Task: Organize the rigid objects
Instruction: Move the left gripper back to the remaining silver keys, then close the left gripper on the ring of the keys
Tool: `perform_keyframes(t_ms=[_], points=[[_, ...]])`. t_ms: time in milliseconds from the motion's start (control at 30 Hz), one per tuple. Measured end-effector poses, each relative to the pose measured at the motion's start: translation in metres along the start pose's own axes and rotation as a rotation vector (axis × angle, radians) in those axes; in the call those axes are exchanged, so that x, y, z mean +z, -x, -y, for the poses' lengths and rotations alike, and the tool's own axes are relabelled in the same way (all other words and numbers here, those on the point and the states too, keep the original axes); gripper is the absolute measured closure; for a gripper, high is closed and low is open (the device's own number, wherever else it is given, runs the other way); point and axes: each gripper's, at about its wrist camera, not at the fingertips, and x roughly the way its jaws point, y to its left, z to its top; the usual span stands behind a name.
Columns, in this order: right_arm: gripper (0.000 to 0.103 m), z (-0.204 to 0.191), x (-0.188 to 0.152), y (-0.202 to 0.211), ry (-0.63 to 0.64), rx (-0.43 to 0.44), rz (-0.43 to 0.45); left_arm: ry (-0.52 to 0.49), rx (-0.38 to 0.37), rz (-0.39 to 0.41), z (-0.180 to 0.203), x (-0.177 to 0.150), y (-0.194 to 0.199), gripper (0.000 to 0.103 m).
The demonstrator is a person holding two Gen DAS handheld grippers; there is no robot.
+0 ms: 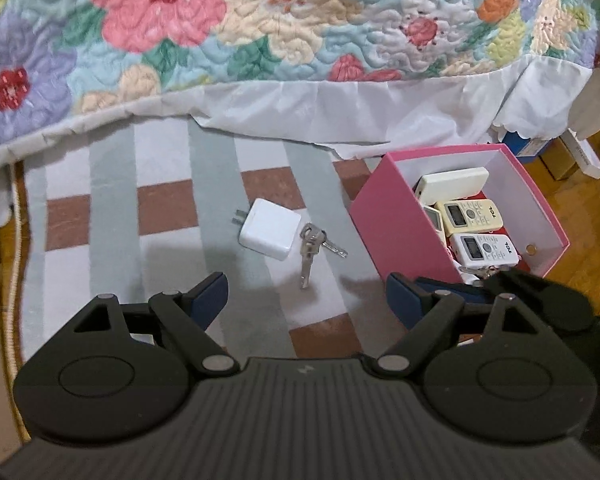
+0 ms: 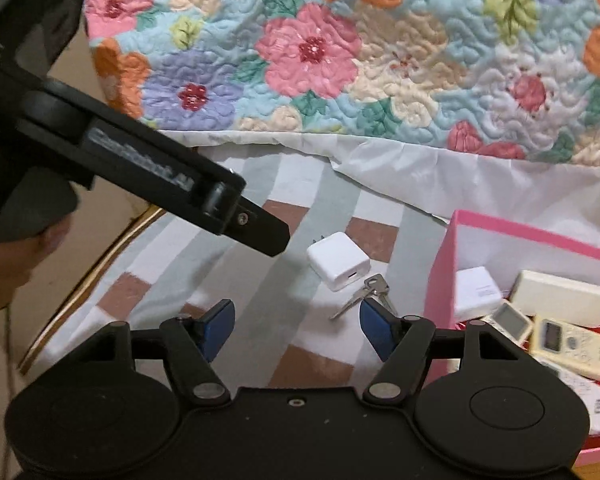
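A white plug-in charger (image 1: 270, 234) (image 2: 338, 260) lies on the striped rug with a small bunch of keys (image 1: 314, 246) (image 2: 364, 294) just to its right. My left gripper (image 1: 306, 284) hangs open above and short of them, nothing between its fingers. My right gripper (image 2: 296, 310) is open and empty too, its right pad just in front of the keys. To the right stands an open pink box (image 1: 400, 216) (image 2: 440, 292) holding several remote controls (image 1: 470, 214) (image 2: 568, 344) and another white charger (image 2: 476, 290). One finger (image 2: 260, 228) of the left gripper reaches in from the upper left of the right wrist view.
A bed with a floral quilt (image 1: 260, 20) and a white skirt (image 1: 340, 112) borders the far side of the rug (image 1: 112, 200). Wood floor (image 1: 580, 208) and small boxes (image 1: 532, 144) lie right of the pink box. A hand (image 2: 16, 264) grips the left tool.
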Motion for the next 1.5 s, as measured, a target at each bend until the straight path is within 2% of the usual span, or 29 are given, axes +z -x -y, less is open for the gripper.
perform_keyframes(t_ms=[100, 300, 367, 467, 533, 600, 767, 833, 867, 900, 967, 1000, 1033, 1067, 1100, 1133, 1300, 1400, 1500], points=[[0.029, -0.004, -0.007, -0.02, 0.024, -0.068, 0.037, 0.006, -0.022, 0.02, -0.007, -0.009, -0.018, 0.018], [0.03, 0.003, -0.011, -0.059, 0.052, -0.13, 0.038, 0.03, -0.062, 0.04, -0.023, -0.021, -0.054, 0.02], [0.03, 0.01, -0.013, -0.07, 0.045, -0.16, 0.055, 0.068, -0.055, 0.055, -0.029, -0.023, -0.069, 0.02], [0.037, 0.022, -0.017, -0.079, 0.003, -0.205, 0.121, 0.123, -0.069, 0.044, -0.032, -0.023, -0.096, 0.021], [0.037, 0.024, -0.016, -0.09, 0.028, -0.222, 0.101, 0.14, -0.085, 0.065, -0.033, -0.025, -0.104, 0.021], [0.037, 0.027, -0.016, -0.1, 0.004, -0.231, 0.071, 0.172, -0.103, 0.052, -0.038, -0.027, -0.112, 0.021], [0.037, 0.029, -0.02, -0.124, 0.026, -0.267, 0.01, 0.209, -0.12, 0.039, -0.048, -0.028, -0.122, 0.031], [0.032, 0.035, -0.021, -0.129, -0.004, -0.236, 0.03, 0.239, -0.143, 0.045, -0.054, -0.027, -0.125, 0.035], [0.03, 0.038, -0.021, -0.132, -0.027, -0.207, 0.032, 0.251, -0.152, 0.047, -0.057, -0.027, -0.126, 0.041], [0.025, 0.04, -0.019, -0.134, -0.024, -0.177, 0.03, 0.257, -0.152, 0.054, -0.059, -0.027, -0.127, 0.045], [0.023, 0.039, -0.016, -0.137, -0.016, -0.172, 0.01, 0.263, -0.138, 0.05, -0.061, -0.028, -0.129, 0.051], [0.027, 0.037, -0.014, -0.138, -0.016, -0.175, -0.004, 0.27, -0.152, 0.046, -0.063, -0.028, -0.13, 0.052], [0.045, 0.036, -0.013, -0.137, -0.019, -0.163, -0.014, 0.286, -0.171, 0.042, -0.065, -0.028, -0.13, 0.052], [0.054, 0.036, -0.012, -0.136, -0.037, -0.133, -0.017, 0.313, -0.193, 0.038, -0.068, -0.029, -0.131, 0.052], [0.074, 0.034, -0.012, -0.134, -0.039, -0.138, -0.026, 0.33, -0.209, 0.034, -0.07, -0.029, -0.131, 0.052], [0.086, 0.031, -0.012, -0.133, -0.033, -0.148, -0.033, 0.341, -0.223, 0.03, -0.072, -0.029, -0.13, 0.052], [0.1, 0.035, -0.026, -0.114, -0.123, -0.105, -0.05, 0.36, -0.24, -0.007, -0.073, -0.03, -0.129, 0.052], [0.1, 0.036, -0.033, -0.102, -0.154, -0.06, -0.051, 0.374, -0.281, -0.056, -0.071, -0.032, -0.133, 0.052], [0.1, 0.032, -0.038, -0.094, -0.156, -0.025, -0.06, 0.352, -0.28, -0.069, -0.065, -0.032, -0.134, 0.052]])
